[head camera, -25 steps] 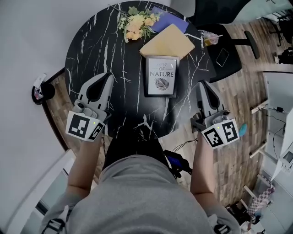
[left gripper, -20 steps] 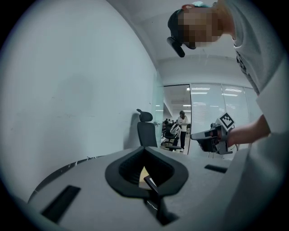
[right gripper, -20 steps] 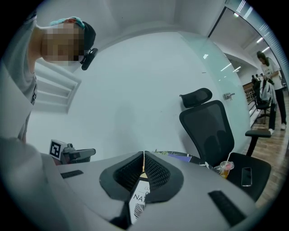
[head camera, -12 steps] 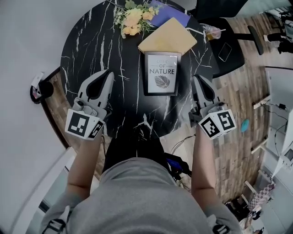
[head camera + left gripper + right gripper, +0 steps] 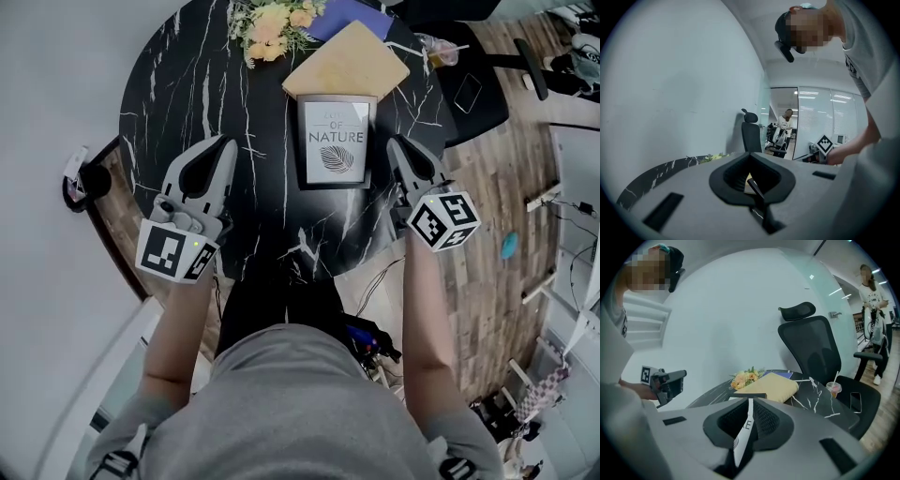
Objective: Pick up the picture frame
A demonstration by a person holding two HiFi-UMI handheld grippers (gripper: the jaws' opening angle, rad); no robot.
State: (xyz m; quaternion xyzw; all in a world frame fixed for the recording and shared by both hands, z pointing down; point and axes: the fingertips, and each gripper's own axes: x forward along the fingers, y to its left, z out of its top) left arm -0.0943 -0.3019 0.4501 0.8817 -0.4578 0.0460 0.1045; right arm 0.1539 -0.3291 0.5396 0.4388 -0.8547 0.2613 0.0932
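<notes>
A: Left gripper [image 5: 225,146] and right gripper [image 5: 397,146] are both clenched and empty, over the near half of the surface [image 5: 178,84].
B: Picture frame [image 5: 336,141] lies flat between them, just beside the right one. I'd open the right jaws first and pinch its right edge. Avoid the tan folder [image 5: 345,61] at its far edge.

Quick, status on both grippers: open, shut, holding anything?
left gripper: closed, nothing held.
right gripper: closed, nothing held, beside the picture frame.
</notes>
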